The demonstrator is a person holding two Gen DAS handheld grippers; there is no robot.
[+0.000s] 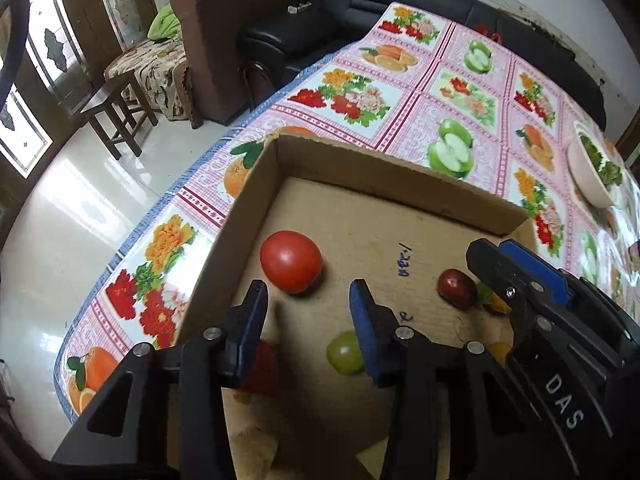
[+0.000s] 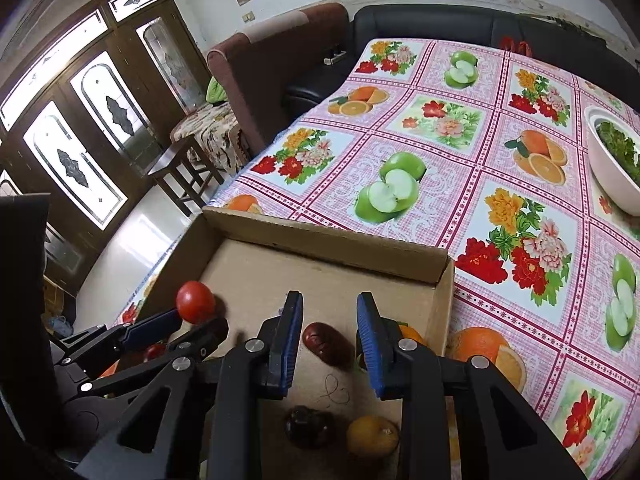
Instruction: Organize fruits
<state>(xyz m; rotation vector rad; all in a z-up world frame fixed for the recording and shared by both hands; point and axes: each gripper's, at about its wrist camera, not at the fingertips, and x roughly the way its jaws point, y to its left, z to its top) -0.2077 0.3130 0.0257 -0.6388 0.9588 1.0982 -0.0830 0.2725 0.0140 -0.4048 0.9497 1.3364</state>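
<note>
A: Looking along the left gripper [image 1: 308, 304] first: its jaws stand apart over the floor of the cardboard box [image 1: 360, 168], with nothing between the pads. The red tomato [image 1: 291, 267] rests on the box floor just beyond the fingertips, nearer the left-hand finger, free of both. A green grape-like fruit [image 1: 345, 352] lies beside the right-hand finger, partly hidden by it.

B: And the dark red date [image 1: 457, 289]?

A: Off to the right, close under the right gripper [image 1: 500, 264], so that hand is the nearer one.

B: From the right wrist view?

A: The right gripper [image 2: 329, 308] has a gap between its pads with nothing clamped. The date [image 2: 325, 345] lies below and between the fingers, its long axis running slantwise from upper left to lower right, so the jaws would close roughly across it. I judge a short drop is all it needs. A yellow fruit [image 2: 372, 436] and a darker one [image 2: 308, 426] sit nearer the camera. The tomato [image 2: 196, 302] appears at the left gripper's tips [image 2: 176, 322]; whether they touch I cannot tell.
</note>
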